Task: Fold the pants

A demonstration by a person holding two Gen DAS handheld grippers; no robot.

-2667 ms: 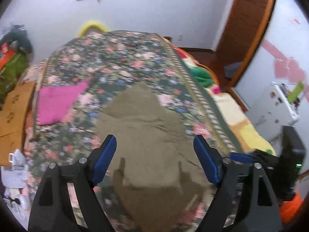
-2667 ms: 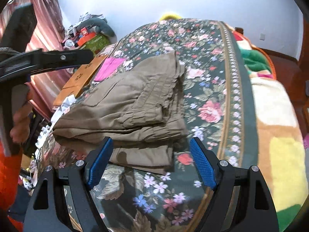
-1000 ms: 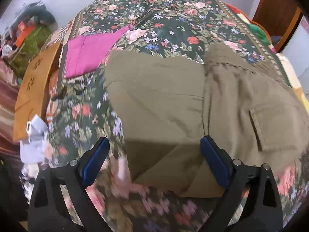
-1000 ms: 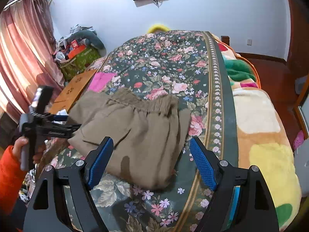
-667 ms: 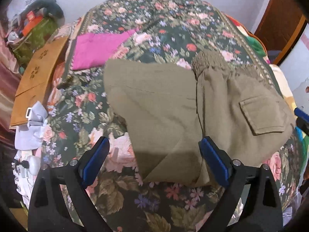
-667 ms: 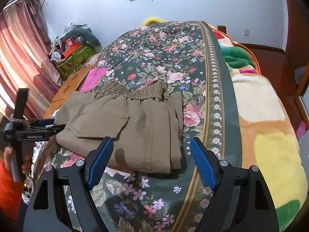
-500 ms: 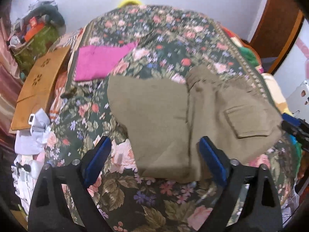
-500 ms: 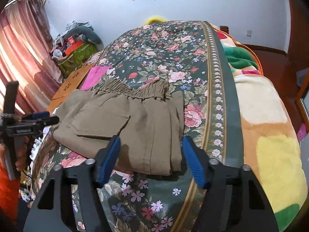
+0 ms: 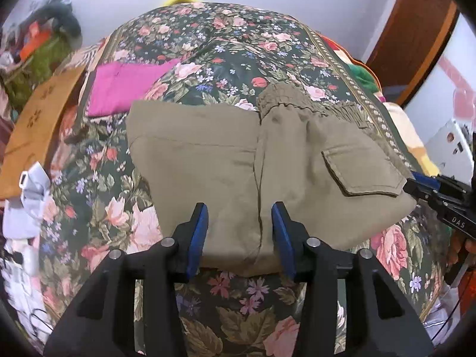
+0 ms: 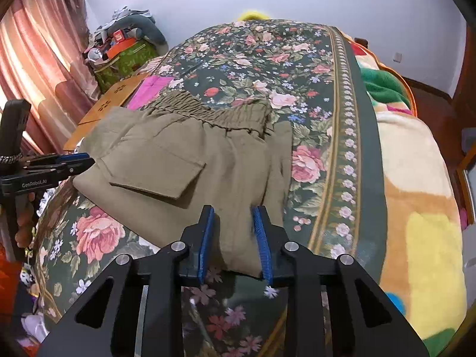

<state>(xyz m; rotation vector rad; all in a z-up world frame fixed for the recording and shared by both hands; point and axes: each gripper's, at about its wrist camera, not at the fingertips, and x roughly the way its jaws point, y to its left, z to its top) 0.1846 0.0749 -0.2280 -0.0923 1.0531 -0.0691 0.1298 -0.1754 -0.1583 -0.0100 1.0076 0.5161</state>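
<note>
The olive-brown pants [image 9: 226, 163] lie folded into a flat bundle on the floral bedspread [image 9: 226, 44], elastic waistband at the far side and a flap pocket [image 9: 360, 169] on top. My left gripper [image 9: 239, 232] hovers above the bundle's near edge, its jaws partly closed with a gap and nothing between them. In the right wrist view the pants [image 10: 190, 163] fill the middle. My right gripper [image 10: 233, 235] hovers over their near corner, jaws narrowed but apart and empty. Each gripper shows at the other view's edge, the right gripper [image 9: 416, 183] and the left gripper [image 10: 86, 160].
A pink cloth [image 9: 125, 86] lies on the bed beyond the pants. A wooden board [image 9: 32, 122] and clutter sit off the bed's left side. A colourful blanket [image 10: 416, 196] covers the bed's right side. A wooden door frame [image 9: 416, 29] stands at right.
Both grippers' jaws have narrowed from wide open. The pants, held up and moved earlier, now rest flat on the bed. Both grippers have drawn back to the bundle's near edge.
</note>
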